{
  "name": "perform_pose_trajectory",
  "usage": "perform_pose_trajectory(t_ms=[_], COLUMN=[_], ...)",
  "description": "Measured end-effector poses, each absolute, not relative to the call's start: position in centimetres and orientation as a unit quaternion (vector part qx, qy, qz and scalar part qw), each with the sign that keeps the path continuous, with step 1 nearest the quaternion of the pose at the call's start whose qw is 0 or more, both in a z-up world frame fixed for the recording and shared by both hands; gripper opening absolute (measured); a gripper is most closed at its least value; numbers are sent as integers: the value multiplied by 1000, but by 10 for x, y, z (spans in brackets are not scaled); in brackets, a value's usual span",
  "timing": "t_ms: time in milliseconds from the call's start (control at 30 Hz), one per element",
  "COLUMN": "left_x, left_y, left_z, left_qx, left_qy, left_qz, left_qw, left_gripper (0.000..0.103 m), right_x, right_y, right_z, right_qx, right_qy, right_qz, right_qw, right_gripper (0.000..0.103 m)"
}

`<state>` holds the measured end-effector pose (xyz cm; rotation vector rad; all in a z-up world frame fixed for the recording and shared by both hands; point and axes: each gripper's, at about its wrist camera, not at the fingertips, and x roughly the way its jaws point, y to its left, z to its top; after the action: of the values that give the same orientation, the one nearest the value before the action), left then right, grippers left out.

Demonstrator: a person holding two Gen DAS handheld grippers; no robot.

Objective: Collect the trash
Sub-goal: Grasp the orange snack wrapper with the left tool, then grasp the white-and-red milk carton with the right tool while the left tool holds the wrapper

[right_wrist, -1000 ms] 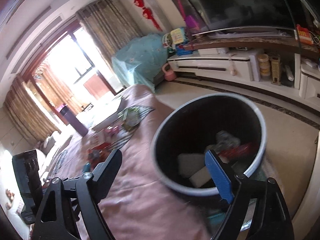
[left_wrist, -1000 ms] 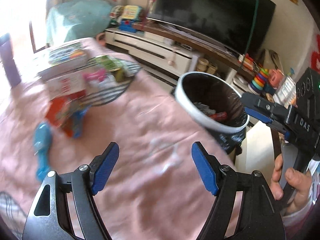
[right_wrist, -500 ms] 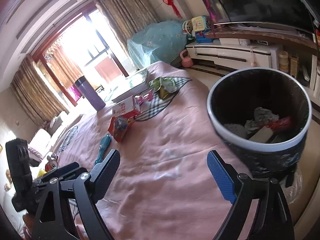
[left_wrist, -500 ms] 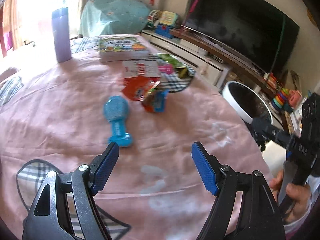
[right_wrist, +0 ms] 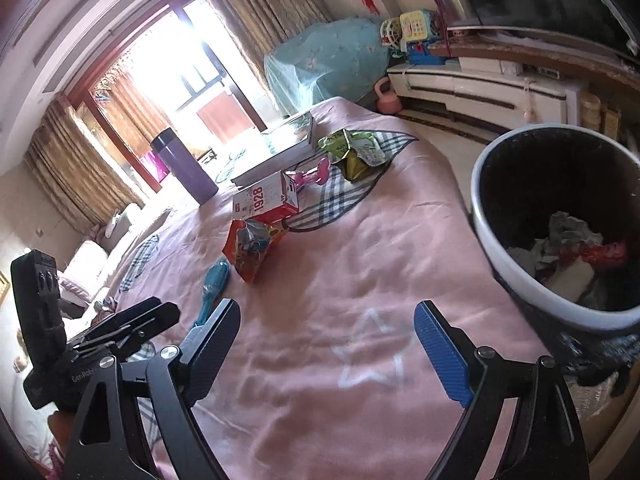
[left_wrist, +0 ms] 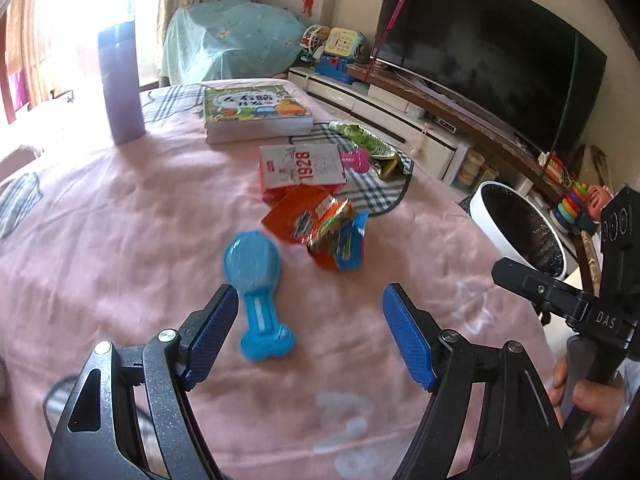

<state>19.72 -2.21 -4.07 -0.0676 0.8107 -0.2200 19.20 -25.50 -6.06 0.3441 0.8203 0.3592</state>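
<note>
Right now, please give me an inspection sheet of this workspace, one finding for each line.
Surface: pink tablecloth with plaid patches.
Job's things: orange snack wrapper, 1928 carton and green wrapper lie on the cloth; trash bin beside the table holds some waste.
Clutter: blue brush, pink toy, book, purple bottle.
Grippers: left gripper and right gripper open, both empty, above the cloth.
Cables: nothing seen on the table.
Surroundings: television, toys, bright window.
</note>
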Motion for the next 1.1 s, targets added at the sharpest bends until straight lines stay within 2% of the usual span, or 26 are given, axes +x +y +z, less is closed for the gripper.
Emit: perform_pose_trajectory(t_ms=[67, 233, 367, 400, 467, 500, 633, 933, 1100], left_x=[207, 242, 264, 269, 278, 282, 277, 231, 221], left_y=[-27, -42, -49, -52, -57, -58, -46, 33, 68], left_z=[-41, -53, -63, -65, -71, -75, -73, -60, -66], left_qx=[-27, -8, -7, -4, -1, 0, -20, -113, -138], left_qy=[393, 413, 425, 428, 436, 443, 434, 411, 410], left_qz=[-111, -120, -127, -129, -134, -137, -145, -128, -114], left_qw=[912, 903, 896, 895, 890, 886, 889, 896, 894], left_gripper=[75, 61, 55, 50, 30, 13, 6, 5, 5], right_x=[200, 225, 240, 243, 250, 253, 266, 292, 304], right_y=[-252, -248, -251, -251, -249, -249, -239, -179, -133], right_z=[-60, -56, -54, -53, -55, -55, -61, -65, -67], right_qx=[164, 165, 171, 172, 175, 175, 171, 144, 101], right_qy=[393, 394, 388, 388, 390, 391, 400, 414, 419], right_qz=[176, 176, 170, 170, 170, 171, 178, 205, 195], right_qw=[888, 887, 889, 889, 888, 887, 883, 875, 881], right_gripper=[90, 90, 90, 90, 90, 90, 89, 90, 94])
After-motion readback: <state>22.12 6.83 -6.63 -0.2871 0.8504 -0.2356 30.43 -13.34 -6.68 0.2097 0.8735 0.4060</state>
